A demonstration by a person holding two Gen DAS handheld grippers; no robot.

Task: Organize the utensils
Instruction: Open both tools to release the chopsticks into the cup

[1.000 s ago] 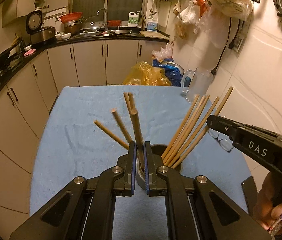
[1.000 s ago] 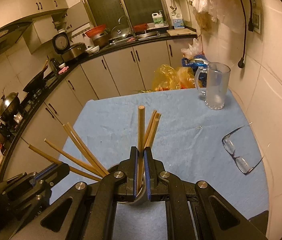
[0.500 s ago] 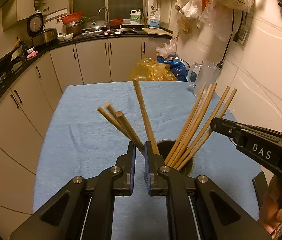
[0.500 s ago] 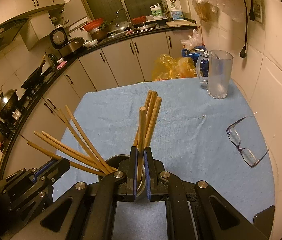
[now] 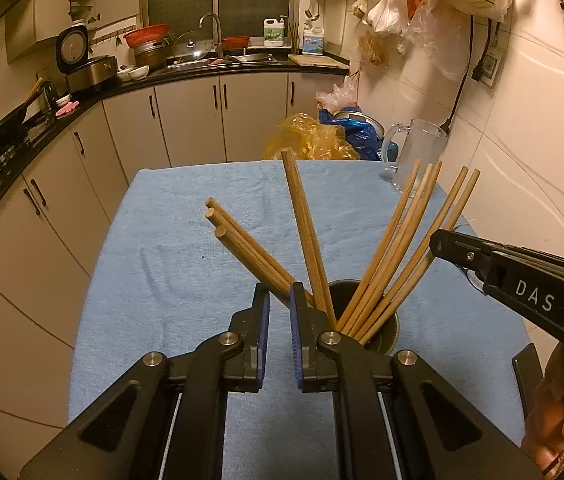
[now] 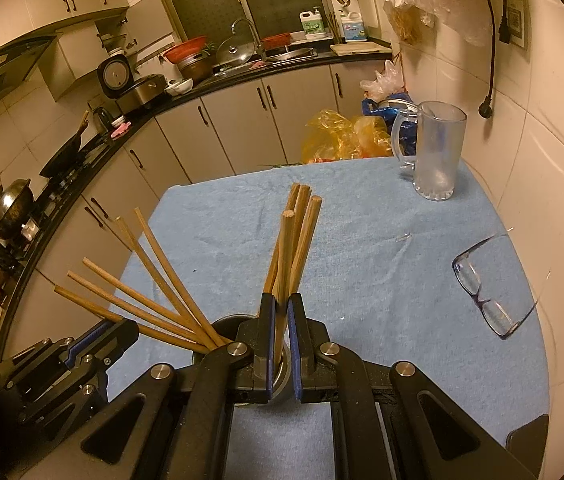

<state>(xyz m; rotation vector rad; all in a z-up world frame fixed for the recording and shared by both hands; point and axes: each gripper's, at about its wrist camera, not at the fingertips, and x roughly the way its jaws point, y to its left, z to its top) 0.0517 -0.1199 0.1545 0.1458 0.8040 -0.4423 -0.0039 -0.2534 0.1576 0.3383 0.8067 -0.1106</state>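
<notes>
Chopsticks [image 5: 396, 248] stand fanned in a dark metal cup [image 5: 382, 330] on the blue-clothed worktop [image 5: 186, 264]. From the left wrist view, the left gripper [image 5: 279, 300] has its jaws drawn nearly together on a leaning bunch; whether the pads actually press it, I cannot tell. The right gripper [image 5: 438, 245] comes in from the right. Over to the right wrist view: the right gripper's jaws are clamped on an upright chopstick [image 6: 284, 264] whose lower end sits inside the cup. Glass mug [image 6: 436, 152] and spectacles [image 6: 486, 296] lie apart. No loose sticks on the cloth, so this looks nearly finished; only letting go remains.
</notes>
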